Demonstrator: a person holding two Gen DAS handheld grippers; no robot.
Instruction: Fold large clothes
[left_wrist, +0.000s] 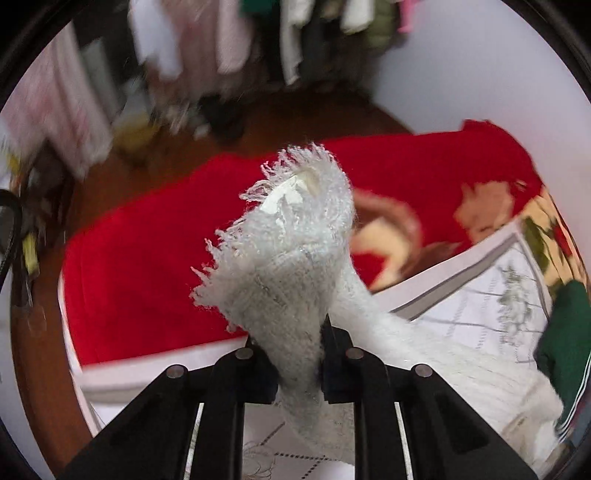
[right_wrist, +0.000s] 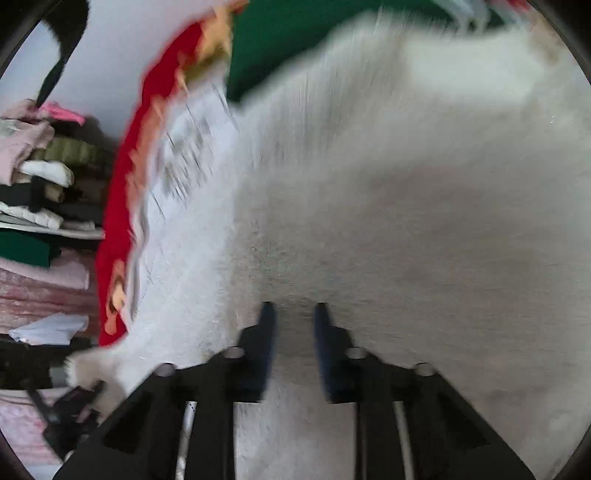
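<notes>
While L tool (left_wrist: 295, 354) pinches white knit (left_wrist: 295, 258), raised, R tool (right_wrist: 293, 325) pressed flat.

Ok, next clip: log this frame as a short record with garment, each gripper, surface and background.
garment: white fuzzy knit, fringed edge, bunched and lifted
left gripper: shut on the white fuzzy knit
right gripper: fingers apart against the knit, grip unclear, view blurred
surface: red blanket under a white patterned sheet
background: stacked folded clothes
</notes>
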